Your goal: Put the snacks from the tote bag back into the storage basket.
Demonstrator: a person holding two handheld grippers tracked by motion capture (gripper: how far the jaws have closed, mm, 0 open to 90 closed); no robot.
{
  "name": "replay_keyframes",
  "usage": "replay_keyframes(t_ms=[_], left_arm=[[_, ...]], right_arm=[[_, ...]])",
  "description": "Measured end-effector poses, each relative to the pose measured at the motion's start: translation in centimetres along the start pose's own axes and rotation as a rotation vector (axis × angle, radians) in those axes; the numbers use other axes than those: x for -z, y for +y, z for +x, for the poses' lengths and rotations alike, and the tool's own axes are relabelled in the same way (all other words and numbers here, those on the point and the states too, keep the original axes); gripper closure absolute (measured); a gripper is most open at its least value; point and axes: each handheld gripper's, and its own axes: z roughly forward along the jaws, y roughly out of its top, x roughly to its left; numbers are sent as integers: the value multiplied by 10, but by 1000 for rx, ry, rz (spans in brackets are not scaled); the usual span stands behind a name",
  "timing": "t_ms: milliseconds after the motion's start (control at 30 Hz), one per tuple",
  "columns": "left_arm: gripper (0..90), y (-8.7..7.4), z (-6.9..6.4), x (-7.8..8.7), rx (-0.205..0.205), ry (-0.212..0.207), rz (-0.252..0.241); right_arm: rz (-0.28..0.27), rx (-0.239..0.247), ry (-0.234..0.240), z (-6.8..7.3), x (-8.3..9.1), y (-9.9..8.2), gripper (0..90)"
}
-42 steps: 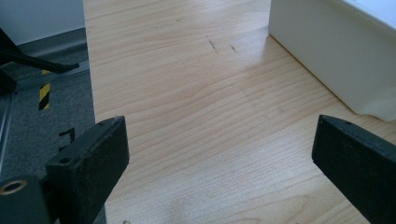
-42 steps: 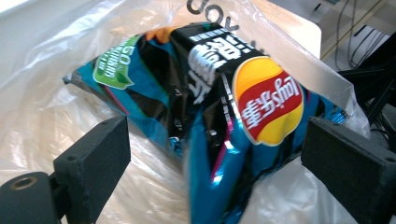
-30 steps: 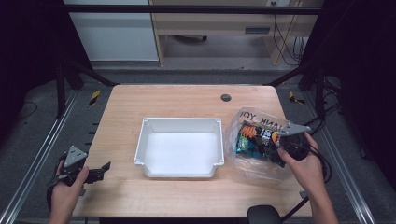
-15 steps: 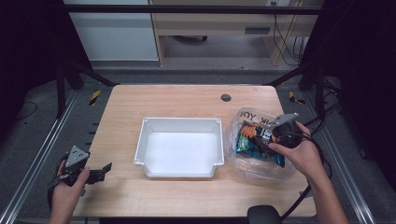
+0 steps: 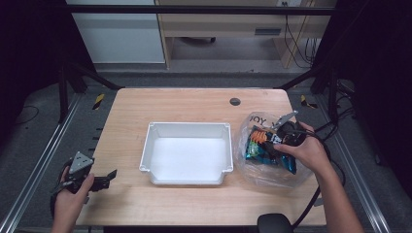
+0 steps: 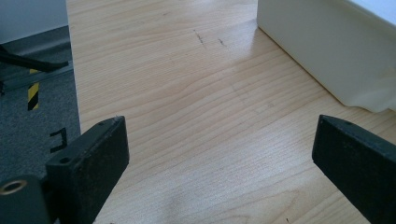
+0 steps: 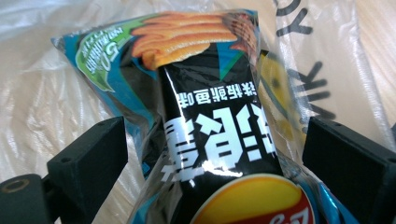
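In the high view, the right gripper [image 5: 278,141] sits at the right side of the table [image 5: 194,102], held from behind by the person's right hand [image 5: 303,150]. Its jaws reach into a clear plastic bag [image 5: 252,167] that lies crumpled around and beneath it. Directly under and ahead of the gripper lies a blue and black snack packet [image 5: 257,148], inside the bag. How wide the jaws stand cannot be told from here. A white tray [image 5: 187,130] rests just beyond the bag, on the side the gripper's tip points toward. Well apart from it, at the near left corner of the table, the left gripper [image 5: 109,175] is held low by the left hand [image 5: 70,194], its tip pointing toward the tray.

In the left gripper view, the left gripper [image 6: 219,158] stands wide open, with bare wooden table [image 6: 187,116] between its jaws and nothing held. The white tray's wall [image 6: 322,51] rises ahead of it and to its right, apart from the jaws.

In the right gripper view, the right gripper [image 7: 212,158] is spread wide, one jaw on each side of the snack packet [image 7: 210,135]. The packet lies between the jaws, running forward from the gripper, and neither jaw visibly presses it. The plastic bag [image 7: 56,102] spreads ahead and to both sides.
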Motion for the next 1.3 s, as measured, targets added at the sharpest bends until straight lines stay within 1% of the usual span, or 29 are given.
replay_keyframes(t_ms=[167,367,467,533,567,667,733,800,867,900,1033,1100,1133,1200,1300], left_arm=[[35,0,0,-2,-8,1,8],[35,-1,-1,-2,-5,3,8],[35,-1,-1,-2,-2,2,11],[35,-1,0,-2,-2,2,12],[35,-1,0,-3,-2,2,12],[34,-1,-1,-2,-2,1,12],[35,-1,-1,-3,-3,0,12],[35,-1,-1,-3,-4,-1,11],[35,-1,-1,-3,-4,-1,11],[35,-1,-1,-3,-4,-1,13],[35,-1,-1,-2,-4,-1,11],[35,-1,-1,-2,-5,1,11],[35,-1,-1,-2,-7,3,12],[35,-1,-1,-3,-14,7,15],[35,-1,-1,-3,-12,5,13]], right_arm=[[22,13,16,-1,-10,1,76],[48,23,31,-3,-20,2,80],[52,25,37,-5,-24,2,91],[57,16,39,-4,-26,2,99],[63,28,43,-5,-27,2,100],[72,25,45,-4,-29,2,112],[74,39,47,-4,-30,2,125],[82,36,47,-3,-30,1,150],[77,46,45,-4,-30,0,169],[79,39,46,-4,-30,-1,185],[61,55,60,-4,-27,-3,299],[57,64,64,-2,-25,-4,336],[55,76,64,-1,-24,-4,353],[50,76,63,0,-21,-4,382],[25,83,58,1,-16,-5,412]])
